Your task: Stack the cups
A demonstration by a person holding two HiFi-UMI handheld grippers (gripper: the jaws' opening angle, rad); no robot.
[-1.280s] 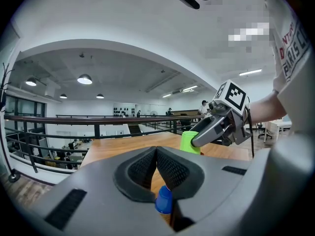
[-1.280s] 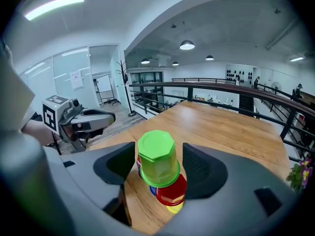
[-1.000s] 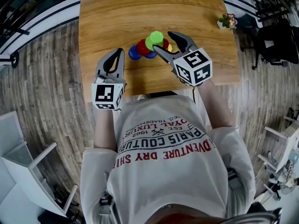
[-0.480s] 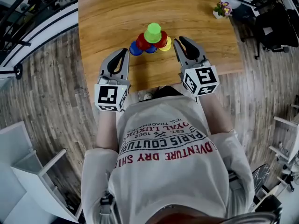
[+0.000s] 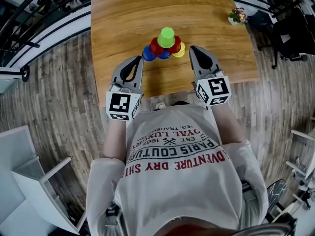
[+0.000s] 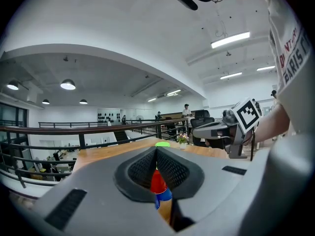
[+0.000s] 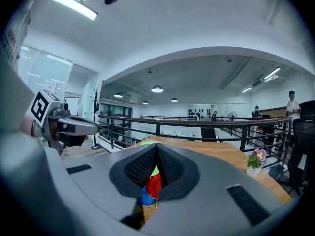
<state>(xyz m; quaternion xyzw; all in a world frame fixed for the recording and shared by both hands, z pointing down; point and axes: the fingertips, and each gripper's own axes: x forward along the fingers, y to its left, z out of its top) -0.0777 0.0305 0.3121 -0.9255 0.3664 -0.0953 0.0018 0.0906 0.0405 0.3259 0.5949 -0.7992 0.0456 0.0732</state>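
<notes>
Cups (image 5: 165, 45), position and condition? (Inspector)
Grouped as a pyramid on the surface (image 5: 123, 14), toward its near edge: blue and yellow at the base, red above, one green cup (image 5: 166, 33) on top. They appear mouth-down, so each tier rests on the bottoms beneath (Assessor)
Anything touching them? (Inspector)
Nothing. Left hand-held gripper (image 5: 136, 59) sits near the pile on its left, jaws together, empty. Right hand-held gripper (image 5: 193, 48) sits near it on the right; its jaws have just been closing and now meet with nothing between them (Assessor)
Reason for that stance? (Inspector)
In my judgement the stack looks finished. Both tools point at it from either side but are held apart from it, so no knock topples it. A small flower pot (image 5: 238, 16) stands well apart at the far right edge, no hazard (Assessor)
</notes>
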